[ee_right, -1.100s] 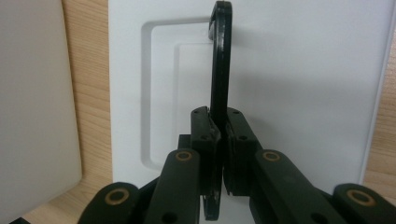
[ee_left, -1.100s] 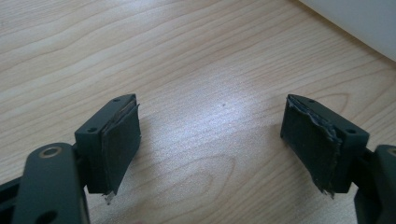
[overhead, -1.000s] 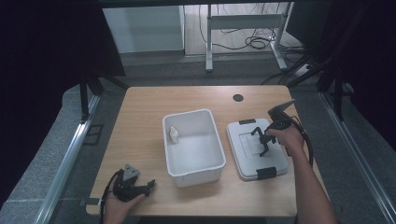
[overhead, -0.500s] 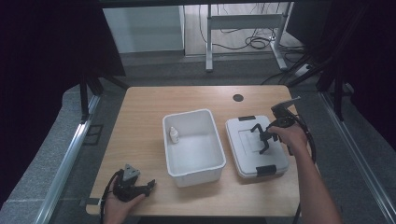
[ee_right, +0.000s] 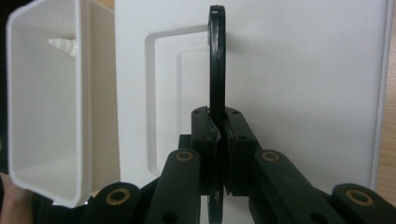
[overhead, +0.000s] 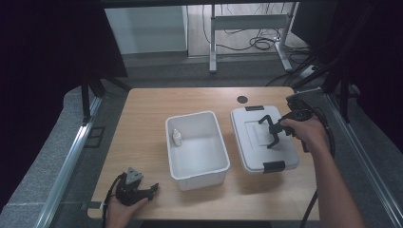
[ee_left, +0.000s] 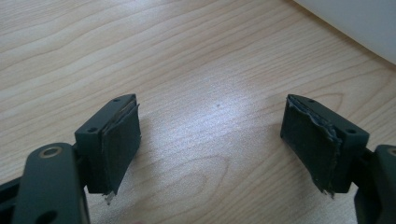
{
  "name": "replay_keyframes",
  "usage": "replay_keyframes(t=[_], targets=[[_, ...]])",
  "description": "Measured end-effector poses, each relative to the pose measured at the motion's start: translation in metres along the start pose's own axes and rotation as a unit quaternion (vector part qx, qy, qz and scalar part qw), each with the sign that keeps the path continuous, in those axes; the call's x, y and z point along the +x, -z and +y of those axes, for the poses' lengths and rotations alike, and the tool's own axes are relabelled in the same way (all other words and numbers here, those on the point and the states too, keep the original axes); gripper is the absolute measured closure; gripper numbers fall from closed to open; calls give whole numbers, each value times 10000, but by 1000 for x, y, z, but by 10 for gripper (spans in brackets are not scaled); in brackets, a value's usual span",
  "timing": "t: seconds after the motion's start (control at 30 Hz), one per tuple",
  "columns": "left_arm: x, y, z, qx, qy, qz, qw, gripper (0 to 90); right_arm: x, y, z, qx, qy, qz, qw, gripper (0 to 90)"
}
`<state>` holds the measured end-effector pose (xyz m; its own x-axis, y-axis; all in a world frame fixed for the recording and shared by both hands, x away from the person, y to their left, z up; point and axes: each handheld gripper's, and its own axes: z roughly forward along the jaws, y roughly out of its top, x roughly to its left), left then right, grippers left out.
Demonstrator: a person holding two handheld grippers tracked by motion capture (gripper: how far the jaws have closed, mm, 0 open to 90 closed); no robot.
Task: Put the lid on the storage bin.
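High view: a wooden table point(overhead: 142, 142) is seen at the centre of the frame, with an open white bin point(overhead: 196, 149) in its middle. A small white bottle point(overhead: 176, 137) is stood inside the bin, against its left wall. Just right of the bin, a white lid point(overhead: 263, 138) is laid flat on the table, with black clips at its upper and lower edges. A black handle point(overhead: 271, 129) is raised upright from the lid's middle. The right gripper point(overhead: 277, 130) is held over the lid by a hand point(overhead: 304, 130) coming in from the lower right.

Right gripper view: the handle point(ee_right: 217, 70) is seen edge-on as a thin black loop, pinched between the jaws of the right gripper point(ee_right: 218, 140), which are closed tight on it. The lid point(ee_right: 299, 84) is spread behind it, and the bin point(ee_right: 51, 102) is seen at the left with the bottle point(ee_right: 63, 45) near its upper corner.

Left gripper view: the jaws of the left gripper point(ee_left: 212, 135) are spread wide over bare table point(ee_left: 187, 56) (nothing is held between them). A white edge, apparently the bin point(ee_left: 359, 23), is caught in the upper right corner.

In the high view, the left gripper point(overhead: 151, 189) is rested at the lower left of the table, held by the other hand point(overhead: 124, 206), well apart from the bin.
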<state>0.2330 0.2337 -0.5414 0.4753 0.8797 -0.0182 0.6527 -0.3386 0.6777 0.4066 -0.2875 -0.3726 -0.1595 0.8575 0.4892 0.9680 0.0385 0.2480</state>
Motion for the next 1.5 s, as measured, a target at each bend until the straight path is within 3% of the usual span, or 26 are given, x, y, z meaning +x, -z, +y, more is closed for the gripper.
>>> replay_keyframes(t=[0.4,0.8,1.5], targets=[[-2,-1,1,0,-10,-67,10000,199,28,23,-2,-124,120,97,9998,850],[-5,-2,2,-1,-91,-137,9999,199,67,35,-3,-221,224,130,9994,849],[-6,-3,3,30,-169,-123,9998,199,115,5,1,8,322,180,9993,849]])
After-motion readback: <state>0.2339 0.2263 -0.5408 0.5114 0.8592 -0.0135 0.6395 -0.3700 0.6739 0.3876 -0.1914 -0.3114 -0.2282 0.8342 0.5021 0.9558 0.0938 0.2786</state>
